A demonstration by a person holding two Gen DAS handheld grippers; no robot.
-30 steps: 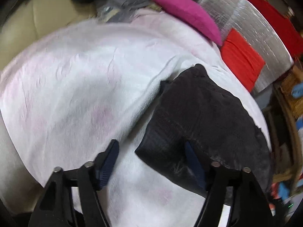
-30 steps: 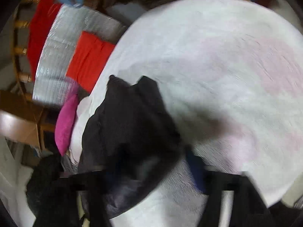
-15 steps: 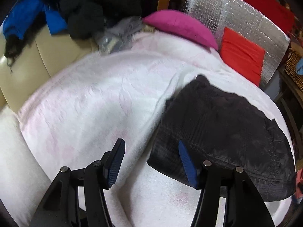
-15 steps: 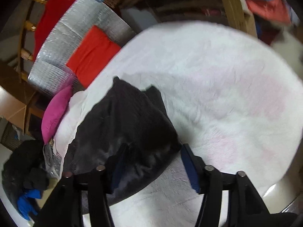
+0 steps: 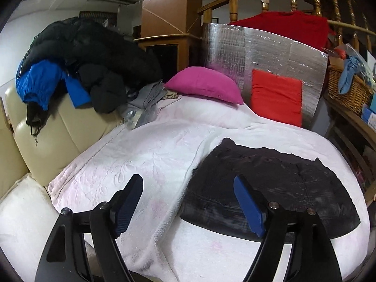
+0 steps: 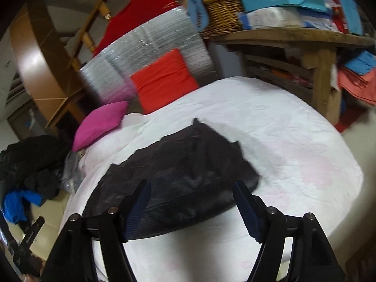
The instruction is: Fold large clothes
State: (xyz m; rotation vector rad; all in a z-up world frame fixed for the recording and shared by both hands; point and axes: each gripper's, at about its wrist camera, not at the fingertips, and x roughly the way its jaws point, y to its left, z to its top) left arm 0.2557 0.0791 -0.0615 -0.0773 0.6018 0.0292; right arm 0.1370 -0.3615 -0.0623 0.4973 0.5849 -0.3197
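You are holding the left gripper (image 5: 188, 202) wide open and empty, its blue pads (image 5: 128, 208) hanging above the white bedspread (image 5: 145, 155), with the right-hand pad in front of the near left edge of the dark folded garment (image 5: 270, 188). Your right gripper (image 6: 191, 208) is likewise spread and gripping nothing, its pads framing the near edge of the same garment (image 6: 183, 174).

Over the last second both grippers are pulling up and back: the garment was filling the lower frame close under the pads, and now the magenta pillow (image 5: 206, 84), the red cushion (image 5: 277, 96) against the silver insulated panel (image 5: 270, 51), and the heap of dark coats (image 5: 94, 54) on the cream sofa (image 5: 54, 129) are coming into sight. The garment is lying flat as a compact dark slab on the bedspread, so this fold is likely finished and you are stepping away from it.

The near edge of the garment is hidden behind the gripper arms in both views. The right wrist view is smeared by motion, so the layers and seams are hard to read, and you cannot tell what kind of clothing it is.
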